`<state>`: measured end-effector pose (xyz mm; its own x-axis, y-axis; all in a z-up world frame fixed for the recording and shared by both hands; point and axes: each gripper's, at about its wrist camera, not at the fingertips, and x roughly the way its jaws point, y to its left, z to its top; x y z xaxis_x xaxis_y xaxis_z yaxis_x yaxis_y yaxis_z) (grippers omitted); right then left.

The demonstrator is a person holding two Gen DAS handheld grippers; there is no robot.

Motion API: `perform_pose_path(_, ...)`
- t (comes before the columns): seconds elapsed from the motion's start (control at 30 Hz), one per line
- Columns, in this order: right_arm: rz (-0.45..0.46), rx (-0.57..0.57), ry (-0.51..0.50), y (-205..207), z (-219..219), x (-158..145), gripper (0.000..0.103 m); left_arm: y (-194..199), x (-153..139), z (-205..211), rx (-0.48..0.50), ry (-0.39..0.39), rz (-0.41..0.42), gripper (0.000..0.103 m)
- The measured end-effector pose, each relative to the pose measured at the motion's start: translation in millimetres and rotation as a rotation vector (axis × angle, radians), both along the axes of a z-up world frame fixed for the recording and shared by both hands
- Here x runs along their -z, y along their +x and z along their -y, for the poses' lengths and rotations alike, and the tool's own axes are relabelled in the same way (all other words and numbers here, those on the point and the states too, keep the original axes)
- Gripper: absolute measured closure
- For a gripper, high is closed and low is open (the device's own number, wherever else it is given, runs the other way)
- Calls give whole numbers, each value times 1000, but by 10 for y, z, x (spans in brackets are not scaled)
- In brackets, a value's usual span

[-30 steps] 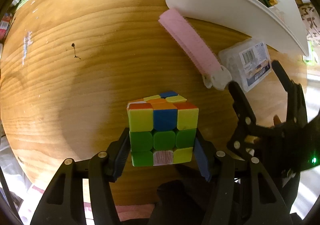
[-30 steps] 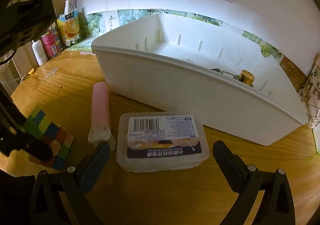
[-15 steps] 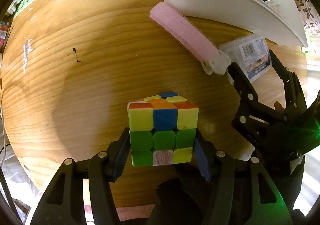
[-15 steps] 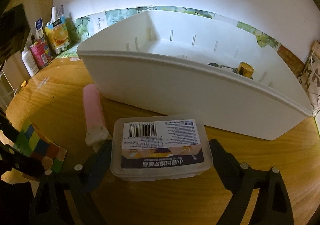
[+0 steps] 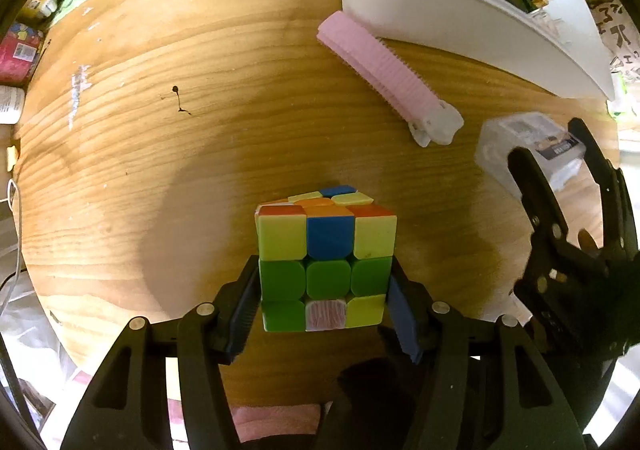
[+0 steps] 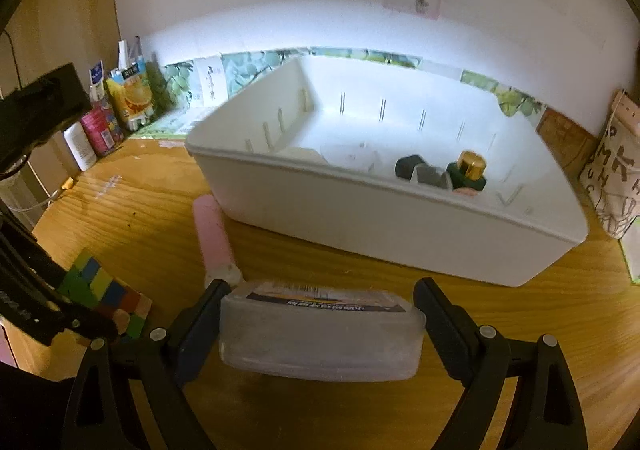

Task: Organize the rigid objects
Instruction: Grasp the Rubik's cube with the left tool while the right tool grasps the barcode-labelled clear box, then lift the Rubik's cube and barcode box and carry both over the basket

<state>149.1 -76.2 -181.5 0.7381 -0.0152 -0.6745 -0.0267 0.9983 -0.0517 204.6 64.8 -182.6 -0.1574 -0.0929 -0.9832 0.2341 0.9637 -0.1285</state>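
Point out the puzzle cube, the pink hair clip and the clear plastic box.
puzzle cube [image 5: 326, 264]: left wrist view, front face centre.
pink hair clip [image 5: 378, 63]: left wrist view, ridged pink body.
clear plastic box [image 6: 320, 338]: right wrist view, near side wall.

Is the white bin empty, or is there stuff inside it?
Not empty. The white bin holds a green bottle with a gold cap and a dark object beside it.

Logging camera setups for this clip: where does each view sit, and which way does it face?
Left wrist: on the left hand-held gripper, looking down at the wooden table; its fingers clamp the puzzle cube.
Right wrist: on the right hand-held gripper, facing the white bin; its fingers flank the clear plastic box.
Shared: cube, box, pink hair clip, bin.
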Motion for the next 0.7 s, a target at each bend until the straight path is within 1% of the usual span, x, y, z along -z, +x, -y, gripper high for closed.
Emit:
perform_pose_path(0.23,40,-44,-39,-146,0,-322,10,-38,-268,53,-42,-30,44,41)
perform_pose_path(0.5,107,-91,-91,-229,115,-803,10,-8,-702,196,-82,-68,137,41)
perform_pose_path(0.6,129,-108,-116,-221,192,-968,10,35,-825,264,-93,-76,172,41)
perform_pose_path(0.63,135,-112,-121,-216,216,-1014,10,23,-804,282,-95,-79,183,41)
perform_pose_path(0.7,145,-119,-129,-191,286,-1110,10,52,-886,343,-104,-86,206,41)
